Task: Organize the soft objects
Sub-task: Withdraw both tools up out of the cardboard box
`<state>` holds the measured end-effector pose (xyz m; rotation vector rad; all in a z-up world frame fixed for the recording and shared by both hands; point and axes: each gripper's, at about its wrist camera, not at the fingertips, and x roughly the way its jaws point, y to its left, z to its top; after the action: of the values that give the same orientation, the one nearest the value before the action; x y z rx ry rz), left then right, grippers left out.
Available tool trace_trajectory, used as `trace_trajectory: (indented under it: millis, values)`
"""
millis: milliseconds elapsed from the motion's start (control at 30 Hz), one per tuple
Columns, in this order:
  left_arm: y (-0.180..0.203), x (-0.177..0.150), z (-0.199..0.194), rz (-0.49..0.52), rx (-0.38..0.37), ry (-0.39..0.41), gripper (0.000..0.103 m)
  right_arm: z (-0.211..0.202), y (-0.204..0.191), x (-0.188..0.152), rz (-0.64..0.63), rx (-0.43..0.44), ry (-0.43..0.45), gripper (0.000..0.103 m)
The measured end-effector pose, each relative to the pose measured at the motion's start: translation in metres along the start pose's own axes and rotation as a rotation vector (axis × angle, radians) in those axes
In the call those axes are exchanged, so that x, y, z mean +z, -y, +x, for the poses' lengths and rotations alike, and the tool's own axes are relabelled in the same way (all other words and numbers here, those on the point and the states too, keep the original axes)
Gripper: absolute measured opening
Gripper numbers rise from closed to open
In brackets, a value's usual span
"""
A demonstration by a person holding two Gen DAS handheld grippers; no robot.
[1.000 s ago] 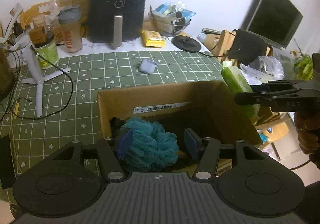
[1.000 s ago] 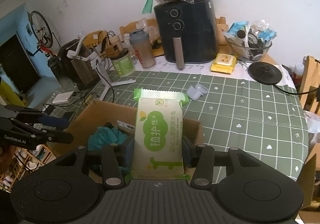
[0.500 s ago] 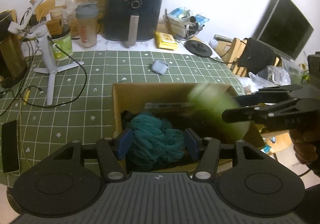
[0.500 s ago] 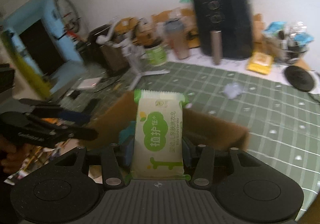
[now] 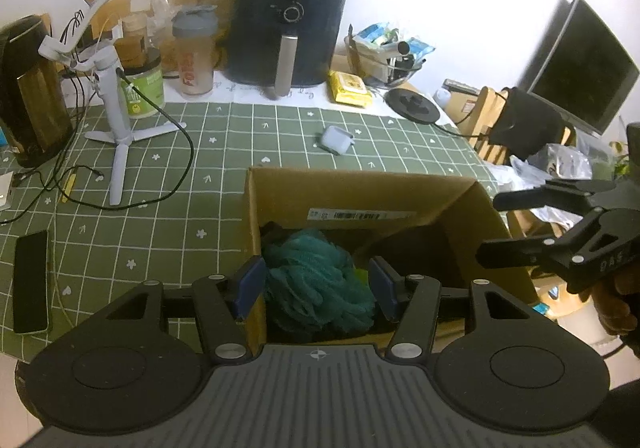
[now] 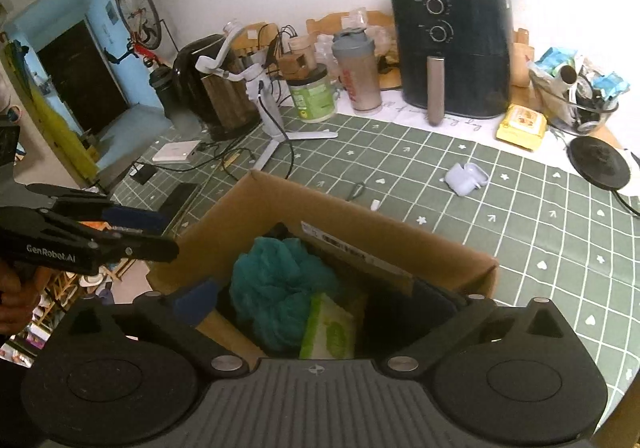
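Right gripper (image 6: 320,302) opening; green pack (image 6: 329,328) dropped from jaws, apparently in box (image 6: 400,236).

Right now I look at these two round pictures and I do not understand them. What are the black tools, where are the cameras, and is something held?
No robot here: a person holds one two-finger tool in each hand, with a fisheye camera on each looking along its fingers. One picture is from the left gripper, one from the right gripper. Both hang over a cardboard box on a green checked tablecloth. Inside lie a teal bath pouf and a green wipes pack. The right jaws are opening, nothing between them. The left holds nothing.
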<state>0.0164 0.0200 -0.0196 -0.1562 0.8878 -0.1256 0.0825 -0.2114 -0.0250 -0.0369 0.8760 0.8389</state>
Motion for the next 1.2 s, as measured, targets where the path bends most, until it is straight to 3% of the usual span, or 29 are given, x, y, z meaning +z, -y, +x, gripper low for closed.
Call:
trace_trajectory:
  millis: [467, 733, 1200]
  values:
    - [0.001, 0.010, 0.007, 0.028, 0.014, -0.007, 0.056, -0.008, 0.025, -0.005, 0.089, -0.117, 0.028, 0.103]
    - [0.003, 0.020, 0.014, 0.064, 0.032, -0.002, 0.073, -0.009, 0.036, -0.003, 0.118, -0.232, 0.048, 0.103]
    - [-0.004, 0.044, 0.033, 0.104, 0.030, 0.013, 0.076, -0.003, 0.062, 0.007, 0.114, -0.319, 0.091, 0.103]
